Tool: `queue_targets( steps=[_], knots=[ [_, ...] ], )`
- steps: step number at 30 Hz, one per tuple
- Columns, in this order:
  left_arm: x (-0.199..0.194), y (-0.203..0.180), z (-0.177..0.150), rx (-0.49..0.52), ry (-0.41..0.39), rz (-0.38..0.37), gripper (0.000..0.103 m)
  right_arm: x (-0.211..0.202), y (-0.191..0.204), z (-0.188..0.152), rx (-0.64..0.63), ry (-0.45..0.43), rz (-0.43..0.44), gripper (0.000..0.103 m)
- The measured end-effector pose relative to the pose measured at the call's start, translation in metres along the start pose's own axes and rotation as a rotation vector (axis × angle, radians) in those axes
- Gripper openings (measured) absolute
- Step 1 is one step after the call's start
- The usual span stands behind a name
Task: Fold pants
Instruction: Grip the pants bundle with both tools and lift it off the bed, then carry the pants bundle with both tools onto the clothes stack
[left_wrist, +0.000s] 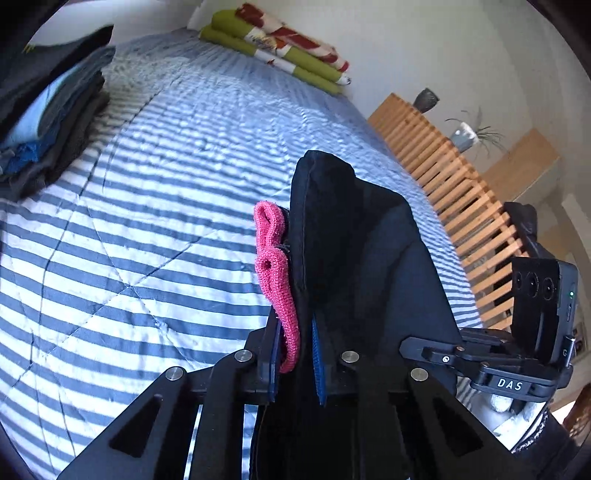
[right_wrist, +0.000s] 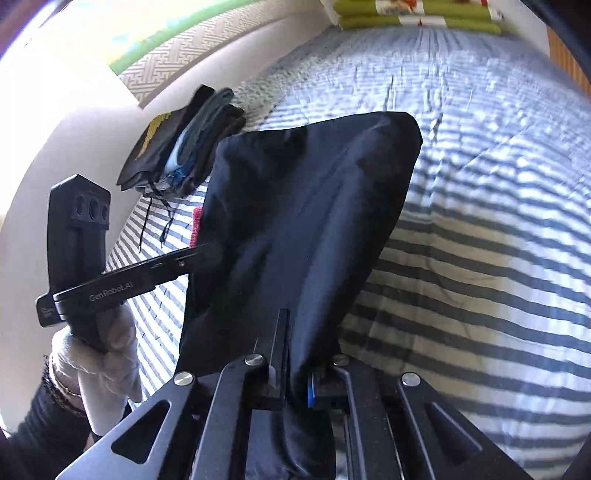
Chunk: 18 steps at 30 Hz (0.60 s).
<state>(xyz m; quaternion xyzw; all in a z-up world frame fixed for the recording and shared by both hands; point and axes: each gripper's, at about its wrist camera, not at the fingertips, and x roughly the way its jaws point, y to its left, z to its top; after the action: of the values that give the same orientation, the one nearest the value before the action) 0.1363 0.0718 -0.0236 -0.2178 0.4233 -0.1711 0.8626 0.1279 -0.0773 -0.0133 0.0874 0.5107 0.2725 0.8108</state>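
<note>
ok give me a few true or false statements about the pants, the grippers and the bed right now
1. Both grippers are shut on the black pants. True: left gripper and right gripper each pinch the fabric.
2. The pants lie flat on the bed. False: they hang lifted above the striped quilt.
3. A stack of folded clothes sits on the quilt. True.
4. The pink knit trim is beside the right gripper. False: it is at the left gripper.
</note>
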Motion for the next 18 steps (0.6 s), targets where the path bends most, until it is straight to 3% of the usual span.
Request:
queue_targets(
  steps=[8,18],
  knots=[
    [-0.12,-0.007,0.01,0.009,-0.172,-0.001,0.014,-0.043,0.074,0.013,-0.101,-0.092,0.025,0.006],
    [-0.279,0.066,0.078,-0.023,-0.385,0.144,0.014,-0.026,0.215,0.092,-0.268,-0.209,0.125,0.006]
  ],
)
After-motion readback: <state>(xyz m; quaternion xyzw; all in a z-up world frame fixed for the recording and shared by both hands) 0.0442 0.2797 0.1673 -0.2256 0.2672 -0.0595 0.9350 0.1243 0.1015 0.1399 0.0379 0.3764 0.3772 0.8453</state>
